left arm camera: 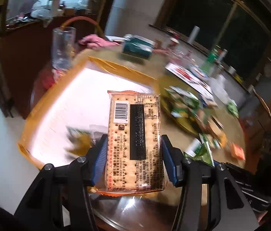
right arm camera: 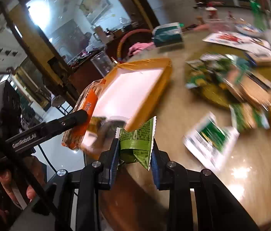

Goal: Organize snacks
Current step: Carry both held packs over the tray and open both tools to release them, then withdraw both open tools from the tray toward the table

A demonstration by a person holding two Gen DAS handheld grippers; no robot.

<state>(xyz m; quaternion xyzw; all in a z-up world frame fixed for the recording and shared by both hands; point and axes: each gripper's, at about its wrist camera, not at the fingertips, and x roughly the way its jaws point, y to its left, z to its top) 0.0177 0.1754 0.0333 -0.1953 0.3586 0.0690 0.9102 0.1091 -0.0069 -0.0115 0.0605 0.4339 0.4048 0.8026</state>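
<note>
My left gripper is shut on a cracker pack with an orange wrapper and a barcode, held above the near edge of an orange tray with a white floor. The right wrist view shows that same pack at the tray's left side. My right gripper is shut on a small green snack packet, held at the tray's near corner. One or two small packets lie blurred in the tray.
A pile of green snack packets lies on a plate at the middle of the round table. A loose green-and-white packet lies nearer. A teal tissue pack, a clear plastic bottle and papers stand farther back.
</note>
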